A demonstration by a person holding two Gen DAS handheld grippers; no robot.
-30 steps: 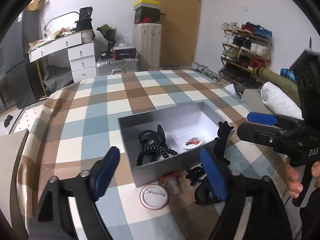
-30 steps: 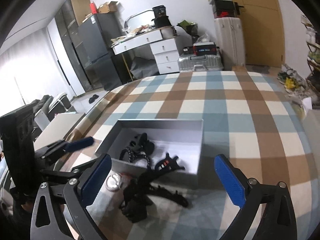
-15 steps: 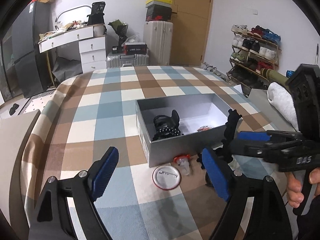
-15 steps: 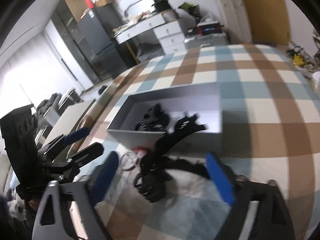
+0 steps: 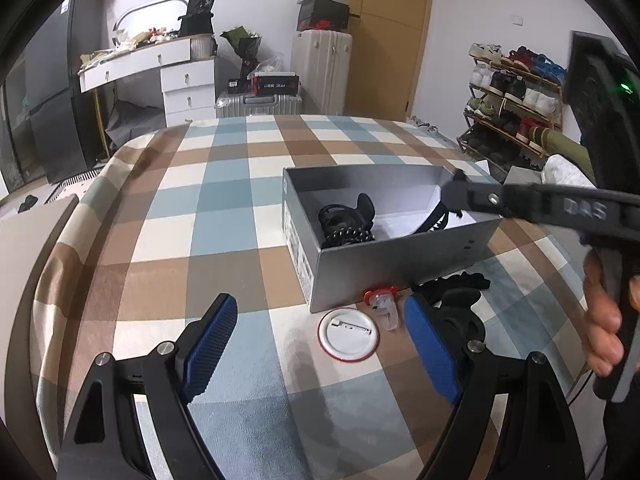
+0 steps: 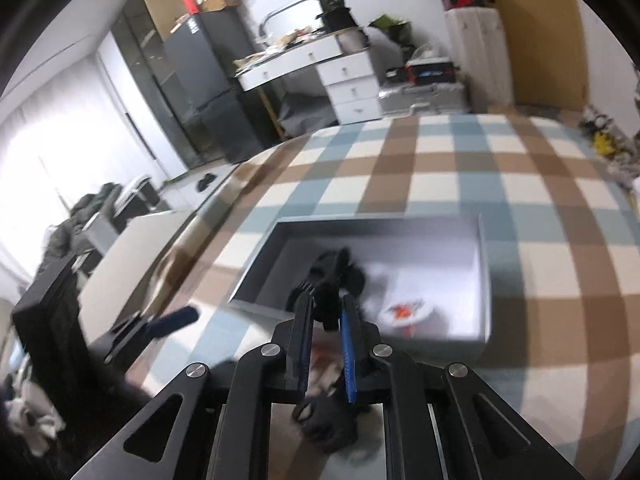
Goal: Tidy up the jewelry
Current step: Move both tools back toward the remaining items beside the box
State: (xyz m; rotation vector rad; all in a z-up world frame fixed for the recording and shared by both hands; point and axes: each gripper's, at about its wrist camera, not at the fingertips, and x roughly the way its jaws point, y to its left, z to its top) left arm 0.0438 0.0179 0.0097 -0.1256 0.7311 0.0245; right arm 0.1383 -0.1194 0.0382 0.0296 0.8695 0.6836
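With jaws just closed on a black hair clip (image 6: 326, 304), right gripper (image 6: 325, 354) holds it over grey box (image 5: 400, 258) at centre frame; next likely release inside. Left gripper (image 5: 320, 344) open, idle.

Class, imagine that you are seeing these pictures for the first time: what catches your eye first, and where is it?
An open grey box sits mid-bedspread with black hair clips inside. The right hand-held gripper is clamped on a black clip at the box's near wall. A white round badge lies before the box.
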